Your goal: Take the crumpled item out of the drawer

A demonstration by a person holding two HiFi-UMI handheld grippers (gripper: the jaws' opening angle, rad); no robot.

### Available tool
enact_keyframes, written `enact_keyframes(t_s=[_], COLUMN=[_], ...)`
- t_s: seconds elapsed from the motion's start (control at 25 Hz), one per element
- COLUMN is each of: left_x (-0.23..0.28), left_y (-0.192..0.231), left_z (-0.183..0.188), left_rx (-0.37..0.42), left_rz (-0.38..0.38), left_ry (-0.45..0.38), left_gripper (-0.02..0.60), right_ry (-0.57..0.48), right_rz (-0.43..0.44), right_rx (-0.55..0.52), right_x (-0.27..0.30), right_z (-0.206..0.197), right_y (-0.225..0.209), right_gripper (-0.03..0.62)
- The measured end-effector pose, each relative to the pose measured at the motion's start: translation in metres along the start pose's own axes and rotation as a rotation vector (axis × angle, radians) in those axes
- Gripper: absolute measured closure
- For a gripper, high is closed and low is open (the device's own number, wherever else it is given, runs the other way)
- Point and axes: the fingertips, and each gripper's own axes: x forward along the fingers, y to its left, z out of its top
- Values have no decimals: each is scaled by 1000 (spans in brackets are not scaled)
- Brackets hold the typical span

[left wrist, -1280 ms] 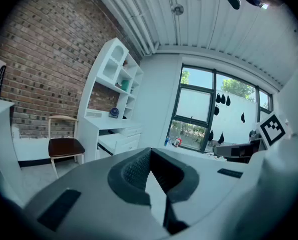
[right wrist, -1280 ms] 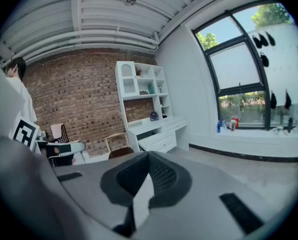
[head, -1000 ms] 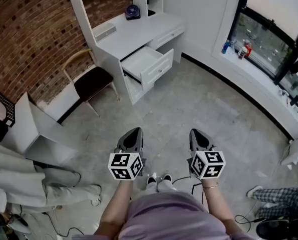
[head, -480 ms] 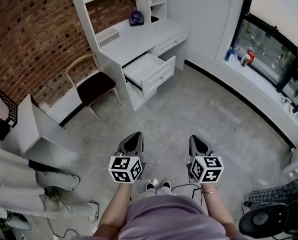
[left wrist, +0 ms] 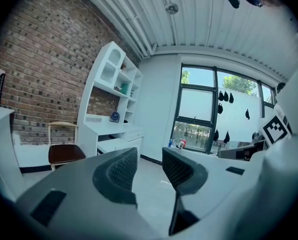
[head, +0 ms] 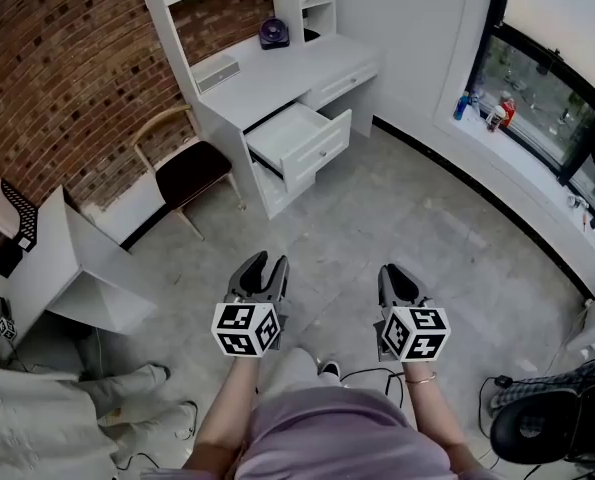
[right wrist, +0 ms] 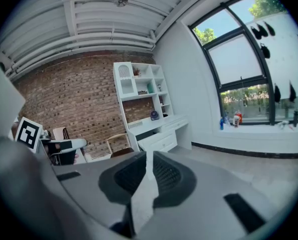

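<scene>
Both tongs are hovering over the floor, well apart from the open drawer.
The left tongs are opening with nothing between them. The right tongs are sitting closed to a thin slit, holding nothing. One drawer is standing pulled out of the white tabletop. The head view is looking down into it, but from there it is too small to make out the crumpled item. Both tongs views are seeing the desk side-on, so the drawer's inside is hidden. One wooden chair is standing beside the drawer and one small fan is sitting on the tabletop. The bottles on the windowsill are too blurred to count. Another person's legs are being cut off at the lower left.
</scene>
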Motion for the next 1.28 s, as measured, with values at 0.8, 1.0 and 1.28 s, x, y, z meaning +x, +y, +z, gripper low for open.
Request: enact_keyframes(t_s=[0.8,1.0,1.28], left_x=[179,237,306], left_y=[140,190,231], left_z=[52,74,94], left_rx=[-17,-9,8], left_rz=[8,-9,-39], left_ry=[1,9,16], left_gripper=[377,370,367], right_ry=[-5,-8,-19], right_rz=[-38,-71,-111], right_rx=[57,64,71], right_x=[203,265,328], right_z=[66,90,115], right_y=[-17,-17,-25], right_gripper=[536,536,536])
